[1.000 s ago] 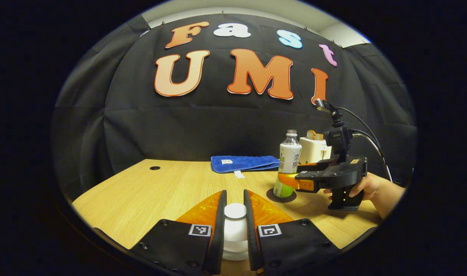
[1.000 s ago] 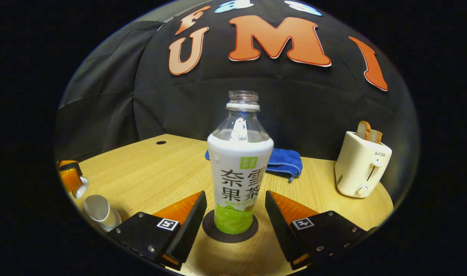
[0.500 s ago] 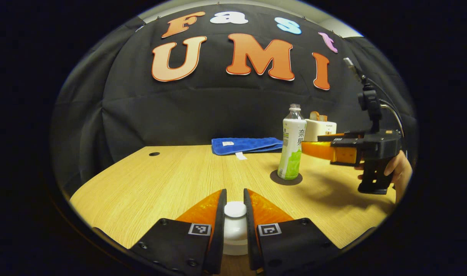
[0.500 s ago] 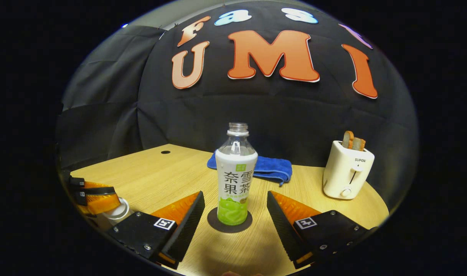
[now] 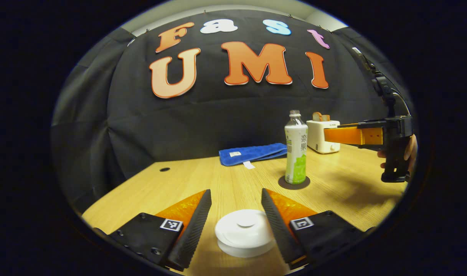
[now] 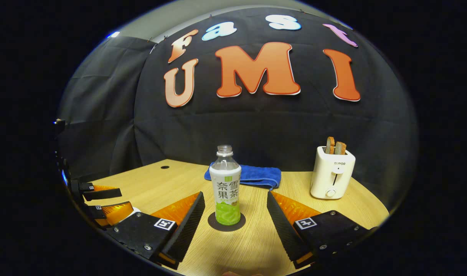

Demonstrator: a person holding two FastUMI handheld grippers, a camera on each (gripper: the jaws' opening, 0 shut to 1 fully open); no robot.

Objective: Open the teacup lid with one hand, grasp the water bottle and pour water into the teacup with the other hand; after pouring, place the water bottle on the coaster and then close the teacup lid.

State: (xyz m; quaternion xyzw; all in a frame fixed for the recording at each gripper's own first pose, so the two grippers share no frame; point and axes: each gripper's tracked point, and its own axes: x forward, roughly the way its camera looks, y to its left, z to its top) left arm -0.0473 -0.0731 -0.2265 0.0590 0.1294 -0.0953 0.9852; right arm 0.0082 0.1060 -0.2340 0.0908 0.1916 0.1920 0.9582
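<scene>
Now the left gripper (image 5: 233, 209) has let go: its fingers, which were pressed on the knob of the teacup lid (image 5: 244, 232) half a second ago, stand wide apart, and the white lid lies flat between them, closer to the right finger (image 5: 273, 216), with a gap to the left one. Whether the right finger touches the lid's rim cannot be told. The teacup under the lid is hidden. Ahead of these fingers and off to their right, the water bottle (image 5: 296, 152) stands upright and uncapped on the dark round coaster (image 5: 293, 183) on the tabletop (image 5: 225, 180). The right gripper (image 6: 233, 212) has drawn further back from the bottle, which looks smaller in its view than before; its fingers are spread wide and hold nothing, with the bottle and coaster straight ahead between them, well clear of both. In the left gripper view that gripper hangs in the air to the right of the bottle, held by a hand (image 5: 409, 148). Beyond the bottle lie a folded blue cloth (image 6: 252, 175) and a white toaster (image 6: 332, 177) with toast in it.
</scene>
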